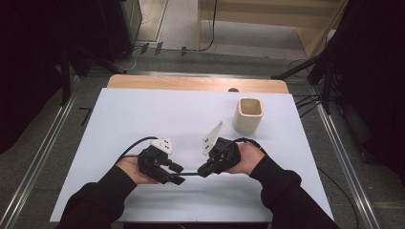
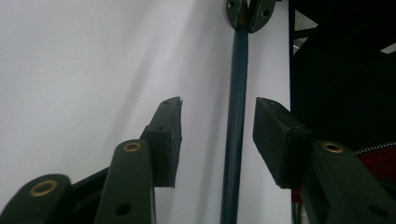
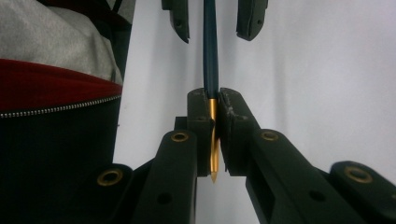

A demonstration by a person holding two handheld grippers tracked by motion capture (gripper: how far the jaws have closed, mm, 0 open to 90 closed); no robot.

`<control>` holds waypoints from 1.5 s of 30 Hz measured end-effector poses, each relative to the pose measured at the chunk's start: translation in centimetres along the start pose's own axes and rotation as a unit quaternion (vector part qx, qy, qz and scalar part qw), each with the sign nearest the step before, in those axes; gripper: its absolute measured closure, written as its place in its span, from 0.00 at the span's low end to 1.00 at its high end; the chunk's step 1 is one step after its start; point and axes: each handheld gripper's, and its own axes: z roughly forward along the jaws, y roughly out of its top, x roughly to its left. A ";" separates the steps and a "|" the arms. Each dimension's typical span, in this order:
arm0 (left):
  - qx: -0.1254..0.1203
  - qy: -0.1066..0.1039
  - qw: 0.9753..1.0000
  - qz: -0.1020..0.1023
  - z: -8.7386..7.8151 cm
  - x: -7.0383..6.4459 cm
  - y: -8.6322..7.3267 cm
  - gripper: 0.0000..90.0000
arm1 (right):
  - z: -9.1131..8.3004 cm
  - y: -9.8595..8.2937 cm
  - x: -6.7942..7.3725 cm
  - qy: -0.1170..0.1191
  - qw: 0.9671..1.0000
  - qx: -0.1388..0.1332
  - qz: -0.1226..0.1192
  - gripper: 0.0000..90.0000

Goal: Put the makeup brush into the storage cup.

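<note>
Pinching a pen by its gold tip, the right gripper has its jaws pressed together on the metal end, whose point sticks out toward the camera on the near side of the pads. Beyond those pads the dark blue barrel runs straight ahead and passes between the jaws of the left gripper, which stand apart on either side of it.

From the left gripper view, the pen lies in the gap between the spread jaws, nearer the right pad than the left; whether it touches that pad cannot be told. Its far end sits clamped in the right gripper.

From above, the left gripper and right gripper face each other low over the white table, the pen bridging them. Farther off, beyond the right gripper, stands a beige cup. No writing or brand can be read on anything.
</note>
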 end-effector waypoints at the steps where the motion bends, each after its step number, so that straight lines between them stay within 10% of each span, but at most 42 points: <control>1: 0.000 -0.004 1.000 0.000 0.0 0.0 0.0 0.63 | 0.0 0.0 0.1 0.006 1.000 -0.001 0.000 0.94; 17: 0.016 -0.048 0.999 0.019 0.3 -0.3 -0.1 0.93 | 0.4 0.2 0.3 0.020 1.000 0.000 -0.014 0.94; 28: 0.011 -0.062 0.998 0.015 0.1 -0.3 -0.1 0.94 | 0.2 0.0 0.4 0.028 1.000 -0.010 -0.007 0.93; 34: 0.002 -0.059 0.998 0.014 0.0 -0.4 -0.1 0.94 | -0.4 -0.4 0.1 0.016 0.999 -0.045 0.018 0.61; 45: 0.003 -0.048 0.999 0.010 -0.3 -0.2 -0.2 0.94 | -1.3 -1.3 0.3 -0.043 0.996 -0.072 0.015 0.39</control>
